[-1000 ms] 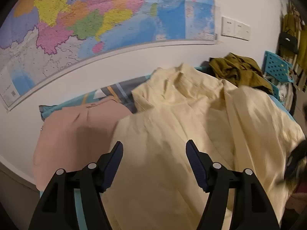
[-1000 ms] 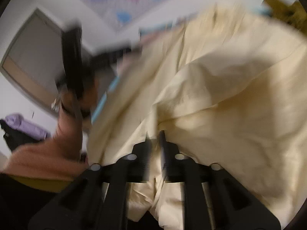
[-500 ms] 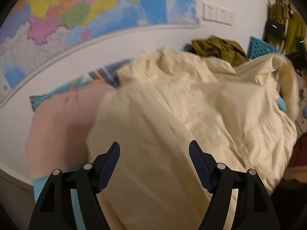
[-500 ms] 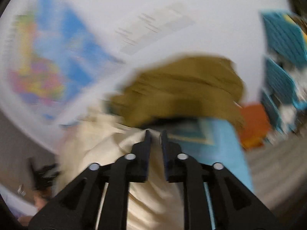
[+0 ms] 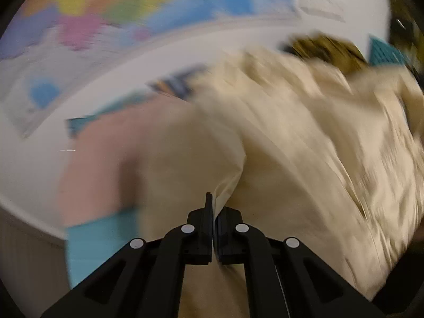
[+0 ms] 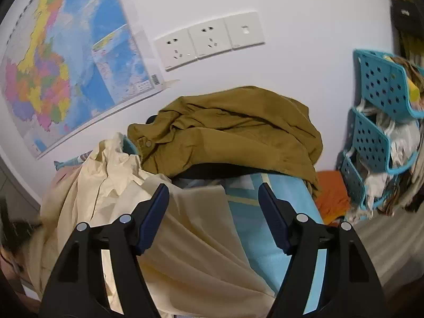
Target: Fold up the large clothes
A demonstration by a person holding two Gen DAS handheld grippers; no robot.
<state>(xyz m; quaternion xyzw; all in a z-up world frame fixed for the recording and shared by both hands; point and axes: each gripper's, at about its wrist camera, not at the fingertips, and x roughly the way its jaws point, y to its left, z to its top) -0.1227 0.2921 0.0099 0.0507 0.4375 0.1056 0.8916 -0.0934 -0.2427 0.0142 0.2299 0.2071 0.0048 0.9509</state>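
A large cream garment (image 5: 304,145) lies spread and rumpled over a blue bed cover (image 5: 100,241); the left wrist view is blurred. My left gripper (image 5: 213,204) is shut on a raised fold at the garment's near left edge. In the right wrist view the same cream garment (image 6: 185,225) trails down to the left. My right gripper (image 6: 213,193) hovers over its far corner and the blue bed cover (image 6: 265,225). Its jaws are opening, and the pads press on nothing.
A pink garment (image 5: 106,164) lies left of the cream one. An olive jacket (image 6: 233,132) is heaped against the wall, under a map (image 6: 66,66) and wall sockets (image 6: 206,39). Stacked teal baskets (image 6: 379,122) and something orange (image 6: 331,193) stand right of the bed.
My left jaws have gone from wide open to shut on a fold of the cream garment. The right gripper swung away towards the olive jacket, let go of the cloth and opened.
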